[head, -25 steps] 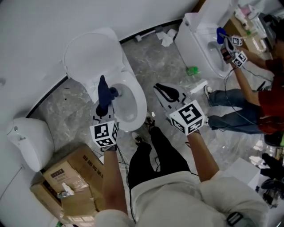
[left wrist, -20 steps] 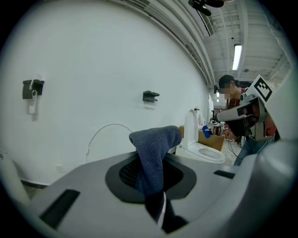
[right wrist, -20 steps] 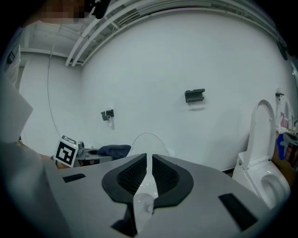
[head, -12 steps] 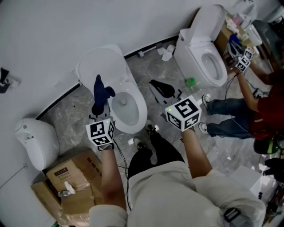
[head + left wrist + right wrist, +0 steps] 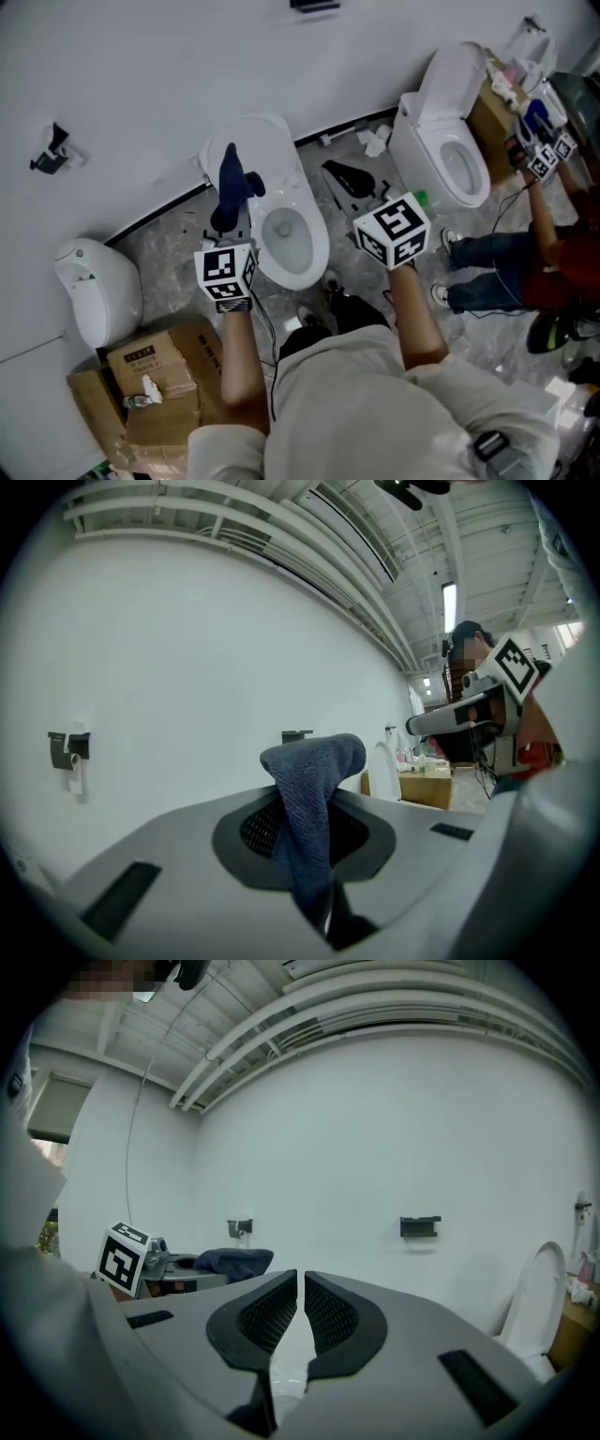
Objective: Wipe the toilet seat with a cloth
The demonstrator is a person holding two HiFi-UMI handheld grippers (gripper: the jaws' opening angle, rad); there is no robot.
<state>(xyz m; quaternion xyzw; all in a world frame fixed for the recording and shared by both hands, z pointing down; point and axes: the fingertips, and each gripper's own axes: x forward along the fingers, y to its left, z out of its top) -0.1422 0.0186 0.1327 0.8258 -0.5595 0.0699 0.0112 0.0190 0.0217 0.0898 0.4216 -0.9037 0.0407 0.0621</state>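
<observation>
Two white ceramic toilets with raised lids: a central toilet [image 5: 317, 246] and a right-hand toilet [image 5: 412, 141]. One white rounded fixture [image 5: 94, 291] at left. One dark blue terry cloth [image 5: 234, 178]. Two dark wall brackets [image 5: 47, 150] [image 5: 314, 5]. At least two brown cardboard boxes [image 5: 150, 375]. Two people: the camera wearer [image 5: 375, 412] and a person in red [image 5: 562, 272].

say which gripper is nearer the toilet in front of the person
Left. The left gripper, shut on the cloth, is over the toilet rim beside its raised lid. The right gripper, empty, its jaws just closing further, is beside it over the floor.
</observation>
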